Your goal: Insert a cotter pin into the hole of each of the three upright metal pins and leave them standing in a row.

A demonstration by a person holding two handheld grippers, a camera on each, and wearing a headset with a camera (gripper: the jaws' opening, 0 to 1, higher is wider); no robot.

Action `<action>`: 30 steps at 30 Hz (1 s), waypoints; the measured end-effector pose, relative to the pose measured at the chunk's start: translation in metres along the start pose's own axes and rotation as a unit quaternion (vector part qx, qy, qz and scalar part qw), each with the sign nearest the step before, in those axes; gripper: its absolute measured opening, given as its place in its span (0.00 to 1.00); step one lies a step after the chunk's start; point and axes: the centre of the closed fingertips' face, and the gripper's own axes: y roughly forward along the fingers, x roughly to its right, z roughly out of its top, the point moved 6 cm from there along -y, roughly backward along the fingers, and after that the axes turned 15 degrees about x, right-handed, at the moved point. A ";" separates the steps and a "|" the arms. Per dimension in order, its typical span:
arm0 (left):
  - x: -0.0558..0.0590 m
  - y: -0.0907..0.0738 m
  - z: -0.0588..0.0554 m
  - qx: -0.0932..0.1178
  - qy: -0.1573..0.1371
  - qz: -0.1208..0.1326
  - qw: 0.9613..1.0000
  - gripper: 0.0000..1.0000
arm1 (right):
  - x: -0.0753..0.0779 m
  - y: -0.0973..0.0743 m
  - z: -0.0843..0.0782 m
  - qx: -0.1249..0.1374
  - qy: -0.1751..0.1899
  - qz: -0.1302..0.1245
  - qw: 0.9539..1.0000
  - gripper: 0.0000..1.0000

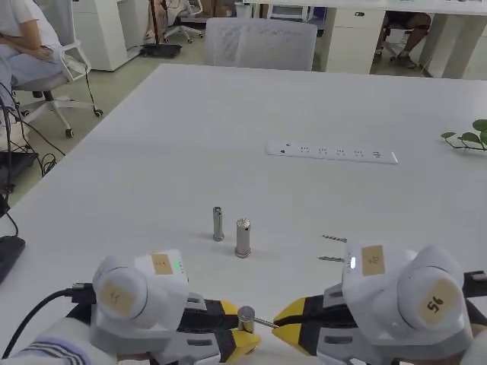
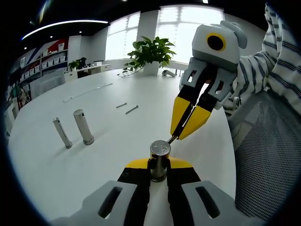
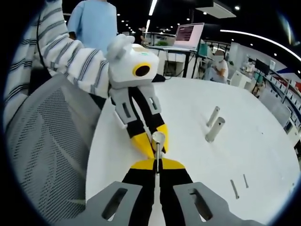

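Observation:
My left gripper (image 1: pixel 240 328) (image 2: pixel 159 165) is shut on a short metal pin (image 1: pixel 246 316) (image 2: pixel 160 151), held upright near the table's front edge. My right gripper (image 1: pixel 284 325) (image 3: pixel 158 163) is shut on a thin cotter pin (image 1: pixel 265 322) (image 3: pixel 158 151). The cotter pin's tip meets the held pin just below its head. Two more metal pins (image 1: pixel 218 224) (image 1: pixel 243 238) stand upright side by side further out on the white table (image 1: pixel 152 167). Two loose cotter pins (image 1: pixel 334 239) (image 1: pixel 331 259) lie flat to their right.
A white power strip (image 1: pixel 331 152) lies across the middle of the table. A potted plant (image 1: pixel 468 137) is at the right edge. A grey chair (image 1: pixel 261 42) stands at the far side, and a seated person (image 1: pixel 23 38) is off to the left.

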 end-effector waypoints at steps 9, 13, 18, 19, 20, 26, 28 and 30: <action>0.007 0.005 0.001 0.002 0.001 -0.018 1.000 0.11 | -0.002 0.004 0.001 0.009 0.042 0.002 0.999 0.01; 0.006 0.006 0.002 0.000 0.000 -0.020 1.000 0.11 | -0.001 0.002 0.000 0.011 0.048 0.000 0.999 0.01; 0.007 0.007 0.002 -0.001 -0.002 -0.017 1.000 0.11 | -0.002 0.004 0.001 0.013 0.053 -0.002 0.999 0.02; 0.008 0.007 0.002 -0.001 -0.001 -0.017 1.000 0.11 | -0.001 0.004 0.001 0.013 0.053 -0.001 0.999 0.02; 0.008 0.008 0.002 -0.001 -0.001 -0.017 1.000 0.11 | -0.002 0.005 0.002 0.013 0.052 -0.001 0.999 0.02; 0.009 0.008 0.001 0.000 0.001 -0.018 1.000 0.11 | -0.002 0.005 0.003 0.014 0.059 0.000 0.998 0.03; 0.009 0.008 0.001 0.000 0.000 -0.018 1.000 0.11 | -0.002 0.005 0.003 0.013 0.055 0.004 0.998 0.03; 0.009 0.008 0.001 0.000 0.001 -0.017 1.000 0.12 | -0.002 0.005 0.003 0.012 0.053 0.006 0.999 0.04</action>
